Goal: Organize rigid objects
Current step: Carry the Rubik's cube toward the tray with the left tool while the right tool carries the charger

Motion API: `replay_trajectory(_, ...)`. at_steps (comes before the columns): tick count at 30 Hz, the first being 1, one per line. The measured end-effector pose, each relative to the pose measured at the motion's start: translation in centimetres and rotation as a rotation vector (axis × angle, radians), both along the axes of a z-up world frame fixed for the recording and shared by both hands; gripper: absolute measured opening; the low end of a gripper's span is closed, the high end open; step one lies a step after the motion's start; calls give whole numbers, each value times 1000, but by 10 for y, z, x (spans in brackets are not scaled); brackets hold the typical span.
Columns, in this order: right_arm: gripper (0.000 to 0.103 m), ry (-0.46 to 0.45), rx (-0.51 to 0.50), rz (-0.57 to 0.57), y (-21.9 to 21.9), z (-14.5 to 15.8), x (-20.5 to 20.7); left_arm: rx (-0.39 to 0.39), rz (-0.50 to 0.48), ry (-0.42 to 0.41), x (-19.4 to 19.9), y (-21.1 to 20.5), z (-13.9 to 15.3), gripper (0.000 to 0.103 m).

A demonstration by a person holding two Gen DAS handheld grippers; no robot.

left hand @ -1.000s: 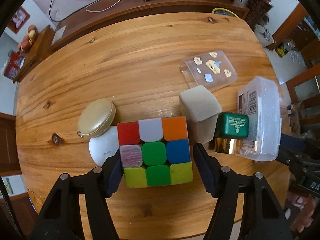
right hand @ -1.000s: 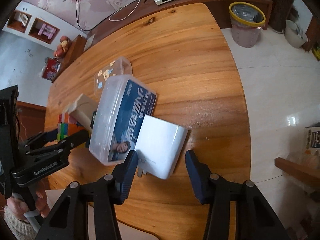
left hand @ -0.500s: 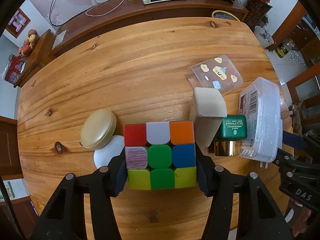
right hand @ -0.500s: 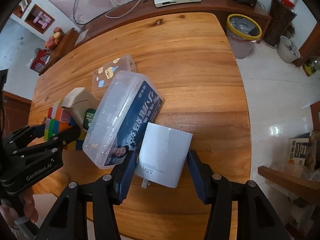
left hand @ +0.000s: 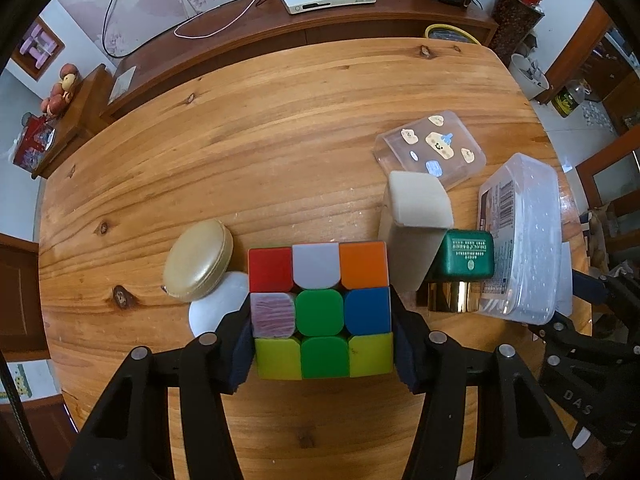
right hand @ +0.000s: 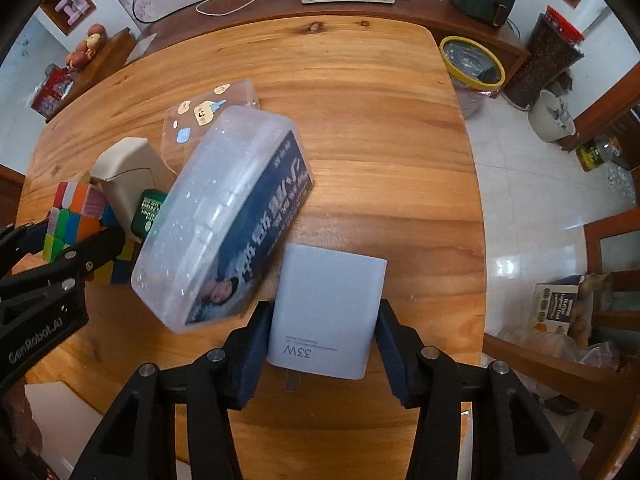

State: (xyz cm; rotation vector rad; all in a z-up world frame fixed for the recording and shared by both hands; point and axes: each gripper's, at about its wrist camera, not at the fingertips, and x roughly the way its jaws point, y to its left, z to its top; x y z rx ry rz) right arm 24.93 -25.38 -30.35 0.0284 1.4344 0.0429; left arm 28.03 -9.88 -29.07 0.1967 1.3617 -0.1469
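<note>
A Rubik's cube [left hand: 320,280] rests on the wooden table [left hand: 260,140], and my left gripper [left hand: 320,320] is shut on it, its blue pads pressed flat against the cube's two sides. The cube [right hand: 76,216] also shows at the far left of the right wrist view. A white 33W charger [right hand: 332,292] lies near the table's right edge, plug prongs toward me. My right gripper [right hand: 325,320] points straight down over it. Its jaws are closing, and both pads meet the charger's sides.
A clear plastic box with a blue label [right hand: 224,216] lies tilted against the charger's left. A beige box [left hand: 416,208], a green tin [left hand: 468,256], a stickered clear lid [left hand: 432,152], a gold round case [left hand: 198,266] and a white disc [left hand: 216,308] surround the cube.
The left jaws have closed from a wide gap onto the cube's sides. The right gripper has come over the charger, which now fills the space between its pads.
</note>
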Motion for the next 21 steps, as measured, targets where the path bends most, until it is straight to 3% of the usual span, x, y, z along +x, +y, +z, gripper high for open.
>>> replay_trajectory(10, 49, -21, 106, -22, -23, 10, -19, -36, 5, 17, -18, 9, 13, 60)
replay_trajectory(21, 49, -69, 161, 19, -6, 44, -44, -72, 16, -45, -42, 25, 74, 60)
